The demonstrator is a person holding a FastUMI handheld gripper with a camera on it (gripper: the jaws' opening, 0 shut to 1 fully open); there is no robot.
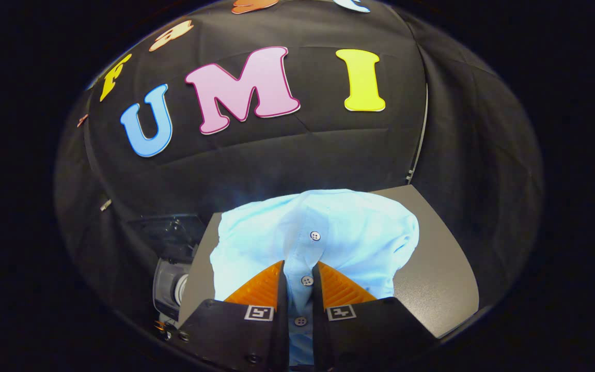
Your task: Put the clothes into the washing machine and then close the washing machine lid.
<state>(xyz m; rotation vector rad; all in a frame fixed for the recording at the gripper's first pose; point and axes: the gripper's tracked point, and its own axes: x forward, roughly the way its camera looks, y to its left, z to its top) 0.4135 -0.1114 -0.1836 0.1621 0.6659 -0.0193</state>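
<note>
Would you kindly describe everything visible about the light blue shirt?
The light blue shirt looks like thin woven cloth, crumpled into a mound. Its button placket, with three small pale buttons in a row, runs between the gripper fingers, which are closed on that strip. The cloth bulges out ahead of and beside the fingers, over a grey table. Whether it rests on the table or hangs lifted cannot be told.

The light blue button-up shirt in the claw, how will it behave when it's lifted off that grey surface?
The light blue button-up shirt will probably drape limply, since it already bunches in soft folds. It looks light. The claw pinches only the button strip, so the rest may hang and drag across the grey surface.
</note>
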